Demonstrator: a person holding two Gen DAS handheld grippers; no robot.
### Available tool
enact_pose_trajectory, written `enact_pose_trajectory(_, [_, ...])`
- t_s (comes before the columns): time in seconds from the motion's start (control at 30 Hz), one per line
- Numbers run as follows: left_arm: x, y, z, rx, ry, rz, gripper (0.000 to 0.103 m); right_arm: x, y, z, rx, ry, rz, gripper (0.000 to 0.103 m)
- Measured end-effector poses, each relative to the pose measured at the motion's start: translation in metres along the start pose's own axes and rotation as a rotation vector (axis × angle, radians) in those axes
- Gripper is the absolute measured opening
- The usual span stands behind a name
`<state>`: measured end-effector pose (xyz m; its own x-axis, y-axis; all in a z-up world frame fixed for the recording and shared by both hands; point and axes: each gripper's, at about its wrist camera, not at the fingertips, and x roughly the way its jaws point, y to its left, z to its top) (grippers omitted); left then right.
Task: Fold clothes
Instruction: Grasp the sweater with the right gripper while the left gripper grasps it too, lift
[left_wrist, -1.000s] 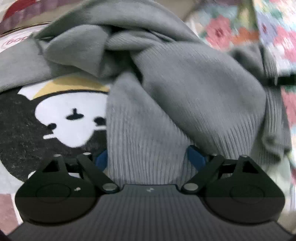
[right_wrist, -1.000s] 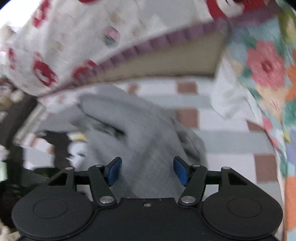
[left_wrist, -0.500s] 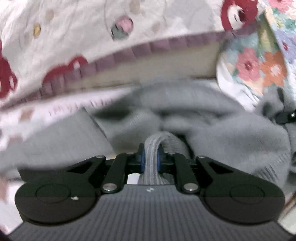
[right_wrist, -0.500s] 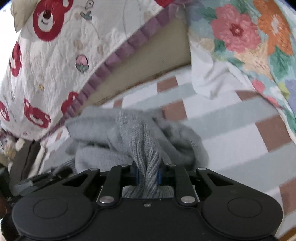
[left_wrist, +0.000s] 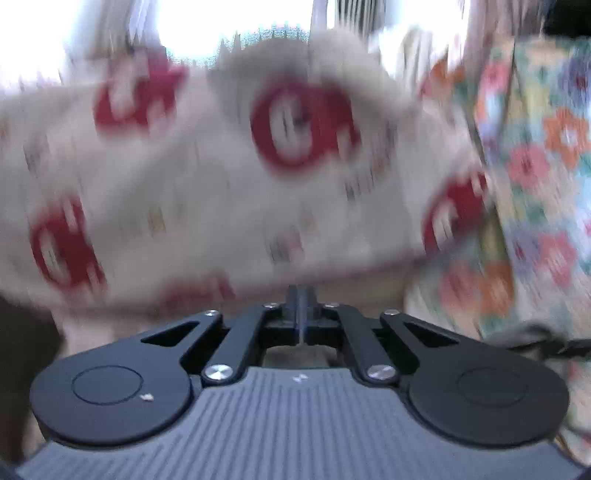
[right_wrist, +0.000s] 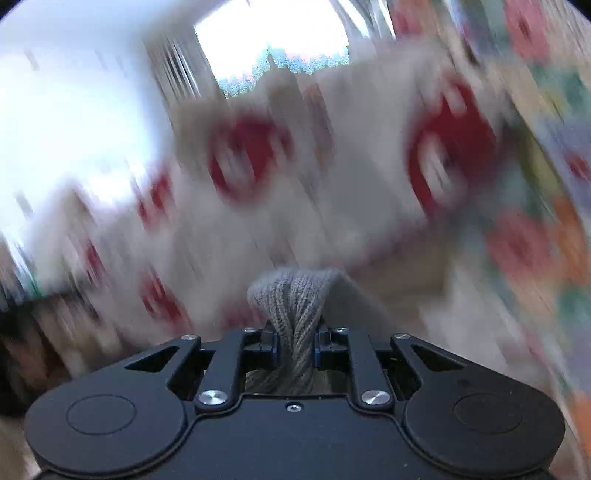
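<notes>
Both views heavily motion-blurred; only the near hardware is sharp. Left claw crisp, and so is the right claw with the grey knit in it. Daylight from a window up top, blown out to pure white with jagged clipping along its lower edge. Quilt with red prints smeared into streaks, flowered fabric likewise. Fisheye bending at the borders, dark vignette in the corners of the right view. Black claw bodies dim, soft glints on the screws.
</notes>
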<state>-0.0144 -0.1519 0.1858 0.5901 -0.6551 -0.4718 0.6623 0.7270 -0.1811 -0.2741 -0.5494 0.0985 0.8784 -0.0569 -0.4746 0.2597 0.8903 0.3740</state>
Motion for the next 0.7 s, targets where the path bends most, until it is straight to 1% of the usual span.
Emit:
enact_pose_trajectory(0.1, [0.047,0.008,-0.052,-0.092,0.207,-0.072,0.004,0.012,-0.017,-0.060,0.007,0.230,-0.209,0.019])
enact_pose_trajectory(0.13, [0.064,0.009,-0.071,-0.116,0.270,-0.090,0.005,0.014,-0.023,-0.075,-0.022,0.269,-0.269,0.019])
enact_pose_trajectory(0.17, [0.079,0.010,-0.090,-0.135,0.330,-0.104,0.006,0.015,-0.025,-0.086,-0.079,0.290,-0.329,0.019])
enact_pose_trajectory(0.2, [0.094,0.010,-0.109,-0.154,0.390,-0.118,0.009,0.016,-0.027,-0.096,-0.144,0.307,-0.390,0.019])
enact_pose_trajectory(0.23, [0.109,0.011,-0.124,-0.170,0.433,-0.130,0.013,0.016,-0.027,-0.100,-0.190,0.317,-0.417,0.018])
enact_pose_trajectory(0.27, [0.124,0.012,-0.136,-0.185,0.465,-0.141,0.025,0.015,-0.028,-0.100,-0.212,0.316,-0.426,0.018])
enact_pose_trajectory(0.3, [0.137,0.012,-0.146,-0.193,0.480,-0.149,0.039,0.014,-0.028,-0.098,-0.217,0.312,-0.427,0.017])
enact_pose_trajectory(0.37, [0.160,0.011,-0.163,-0.196,0.488,-0.167,0.054,0.012,-0.028,-0.092,-0.219,0.301,-0.425,0.017])
enact_pose_trajectory(0.43, [0.187,0.011,-0.170,-0.208,0.495,-0.202,0.060,0.015,-0.029,-0.092,-0.213,0.298,-0.411,0.017])
enact_pose_trajectory(0.47, [0.202,0.012,-0.173,-0.230,0.506,-0.205,0.062,0.018,-0.030,-0.094,-0.207,0.300,-0.399,0.017])
enact_pose_trajectory(0.53, [0.229,0.015,-0.176,-0.291,0.532,-0.202,0.062,0.021,-0.036,-0.096,-0.183,0.292,-0.374,0.017])
enact_pose_trajectory(0.6, [0.249,0.018,-0.176,-0.355,0.543,-0.221,0.070,0.024,-0.038,-0.099,-0.160,0.287,-0.357,0.017])
enact_pose_trajectory(0.63, [0.257,0.016,-0.176,-0.365,0.549,-0.225,0.071,0.025,-0.038,-0.100,-0.149,0.286,-0.348,0.018])
enact_pose_trajectory(0.7, [0.266,0.005,-0.175,-0.312,0.562,-0.240,0.073,0.028,-0.039,-0.103,-0.127,0.282,-0.332,0.018])
